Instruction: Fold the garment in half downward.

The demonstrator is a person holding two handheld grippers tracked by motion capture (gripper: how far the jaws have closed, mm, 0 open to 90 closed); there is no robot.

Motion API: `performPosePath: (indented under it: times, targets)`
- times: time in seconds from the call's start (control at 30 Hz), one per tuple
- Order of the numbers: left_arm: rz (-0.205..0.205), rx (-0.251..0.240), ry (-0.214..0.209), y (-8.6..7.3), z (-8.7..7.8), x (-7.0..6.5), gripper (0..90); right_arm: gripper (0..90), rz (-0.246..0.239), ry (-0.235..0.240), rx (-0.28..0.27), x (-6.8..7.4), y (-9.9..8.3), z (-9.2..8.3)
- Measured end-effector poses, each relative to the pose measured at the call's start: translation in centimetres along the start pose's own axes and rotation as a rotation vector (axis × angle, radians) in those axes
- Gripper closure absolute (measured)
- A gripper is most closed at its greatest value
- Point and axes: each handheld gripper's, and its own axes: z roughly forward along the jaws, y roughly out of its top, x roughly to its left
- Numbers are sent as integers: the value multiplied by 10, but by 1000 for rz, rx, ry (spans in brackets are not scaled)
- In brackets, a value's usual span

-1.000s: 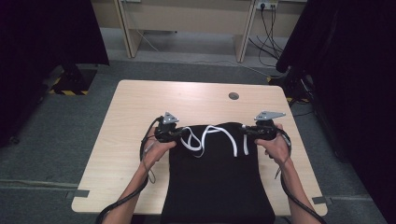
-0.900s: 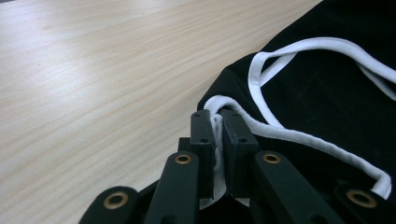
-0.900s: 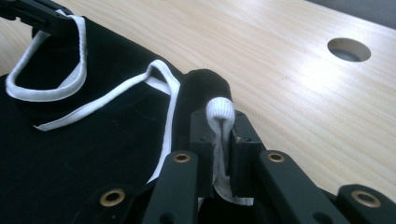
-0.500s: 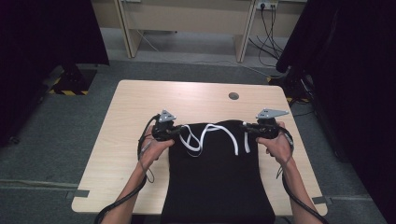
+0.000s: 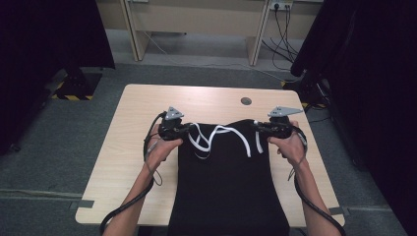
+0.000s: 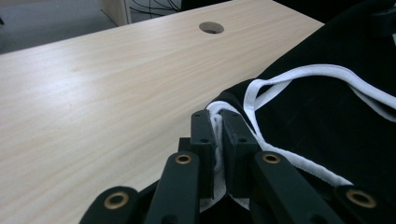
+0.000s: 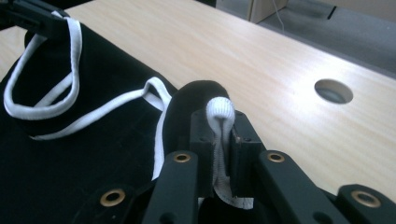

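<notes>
Table [image 5: 123, 162], black garment [image 5: 226, 191] lengthwise toward person

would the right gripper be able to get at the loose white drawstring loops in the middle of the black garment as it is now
Probably not yet. The right gripper is shut on the black garment at its white-trimmed corner, so it is occupied. The drawstring loops lie uncovered on top between both grippers, so once it lets go the way looks free.

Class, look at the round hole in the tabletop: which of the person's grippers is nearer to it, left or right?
Right. The right gripper sits just below and slightly right of the hole; the left gripper is farther off, below it to the left.
</notes>
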Motion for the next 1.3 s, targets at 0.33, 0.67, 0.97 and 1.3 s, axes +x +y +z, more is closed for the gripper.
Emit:
performPosePath:
  times: [0.33, 0.67, 0.97, 1.3]
  targets:
    - [-46, -20, 57, 28, 0, 23, 835, 826, 15, -47, -30, -15, 31, 13]
    - [27, -62, 15, -8, -21, -3, 831, 826, -57, -12, -73, 10, 4, 5]
    - [39, -70, -22, -55, -35, -31, 822, 825, -116, 20, -68, 41, -42, -8]
    - [66, -56, -59, -98, -60, -59, 816, 823, -113, 28, -61, 59, -85, -25]
